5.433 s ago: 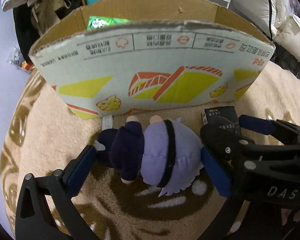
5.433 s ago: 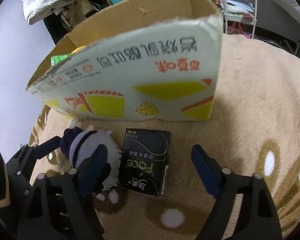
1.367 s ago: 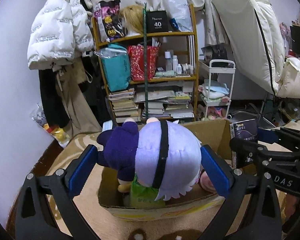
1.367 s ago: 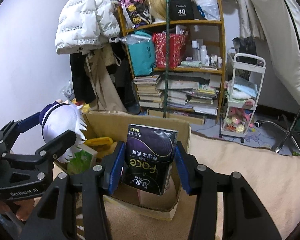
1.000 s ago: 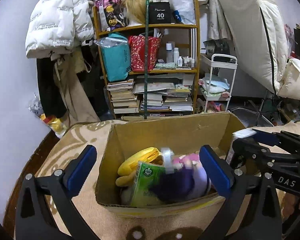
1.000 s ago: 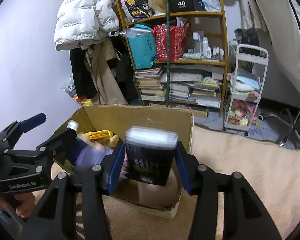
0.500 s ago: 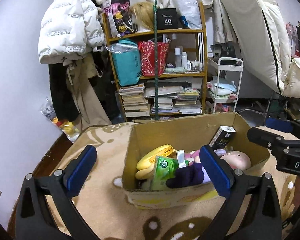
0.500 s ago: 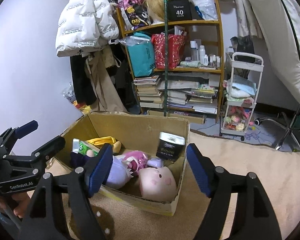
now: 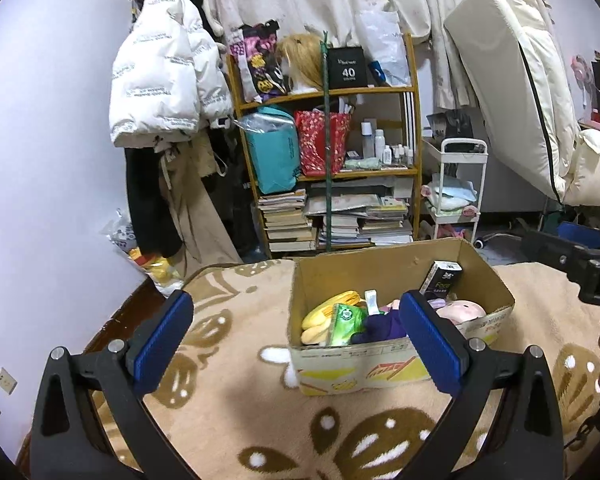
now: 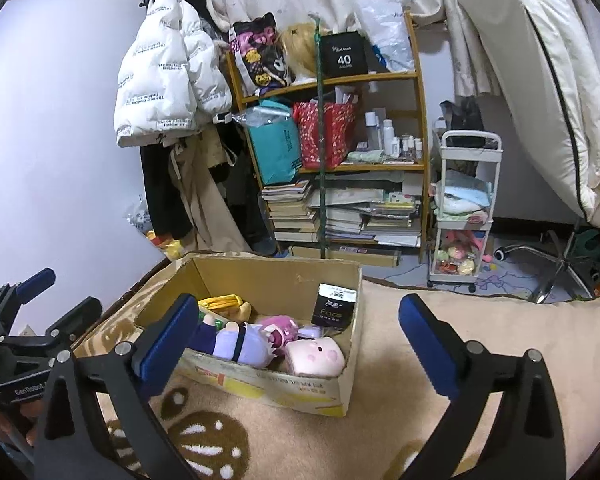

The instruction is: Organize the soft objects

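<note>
An open cardboard box [image 9: 380, 268] [image 10: 276, 276] stands on the beige rug. Inside it lie a purple-haired doll [image 10: 240, 344] [image 9: 380, 326], a pink plush [image 10: 316, 356] [image 9: 460, 310], a yellow plush [image 9: 328, 312] and a green pack [image 9: 344, 320]. A black tissue pack [image 10: 334, 312] [image 9: 440, 280] stands upright in the box's far right corner. My left gripper [image 9: 296, 320] is open and empty, back from the box and above it. My right gripper [image 10: 298, 304] hovers near the box; its jaws are opening, with nothing between them.
Behind the box stand a wooden shelf [image 9: 328, 176] full of books and bags, a white trolley [image 10: 464, 216] and hanging coats [image 9: 160, 80]. A mattress [image 9: 512, 100] leans at the right. The patterned rug [image 9: 240, 420] spreads in front, and a chair base [image 10: 556, 268] lies beyond it.
Both grippers lifted the doll and the tissue pack over the box and let them drop in. Both have since drawn back and up, and the right jaws have spread wider.
</note>
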Demonstrator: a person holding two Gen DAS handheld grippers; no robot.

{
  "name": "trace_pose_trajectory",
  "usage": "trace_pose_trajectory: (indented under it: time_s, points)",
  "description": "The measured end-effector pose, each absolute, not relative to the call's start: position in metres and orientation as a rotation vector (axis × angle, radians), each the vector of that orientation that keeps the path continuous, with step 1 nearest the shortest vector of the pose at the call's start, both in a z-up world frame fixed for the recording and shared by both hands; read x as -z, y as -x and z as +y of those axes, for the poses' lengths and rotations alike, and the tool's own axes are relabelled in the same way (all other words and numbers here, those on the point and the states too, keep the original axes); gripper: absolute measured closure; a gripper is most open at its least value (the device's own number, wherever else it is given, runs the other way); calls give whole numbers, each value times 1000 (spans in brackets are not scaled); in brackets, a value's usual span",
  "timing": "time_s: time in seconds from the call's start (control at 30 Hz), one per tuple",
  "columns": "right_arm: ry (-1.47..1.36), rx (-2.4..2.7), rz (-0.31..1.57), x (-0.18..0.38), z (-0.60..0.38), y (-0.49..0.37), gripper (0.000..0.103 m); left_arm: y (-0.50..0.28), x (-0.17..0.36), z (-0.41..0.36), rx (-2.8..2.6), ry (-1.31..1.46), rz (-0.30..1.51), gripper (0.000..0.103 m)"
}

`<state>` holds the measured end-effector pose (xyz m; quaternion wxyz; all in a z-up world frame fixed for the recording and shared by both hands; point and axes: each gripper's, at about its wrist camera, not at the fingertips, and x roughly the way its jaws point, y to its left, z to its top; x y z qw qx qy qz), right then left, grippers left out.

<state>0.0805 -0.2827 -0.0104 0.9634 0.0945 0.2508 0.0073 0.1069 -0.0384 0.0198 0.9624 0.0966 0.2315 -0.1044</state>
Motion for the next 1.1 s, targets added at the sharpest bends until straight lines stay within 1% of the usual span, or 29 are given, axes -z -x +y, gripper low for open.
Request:
trace_pose_trajectory:
  time_s: [0.17,0.57,0.87,1.1]
  points:
    - [-166,8,484,0,-281,-60,0,-90,-35,-29,182,-209,416,1]
    - [-89,35,390,-28,-264,-8,0,-36,-50,-6,158,-183,409,1]
    - [-17,37,373,-29,-246,21,0,-7,-50,5,142,-169,408,1]
    - [-18,45,335,-26,-244,36,0,3,-46,5,144,-173,411,1]
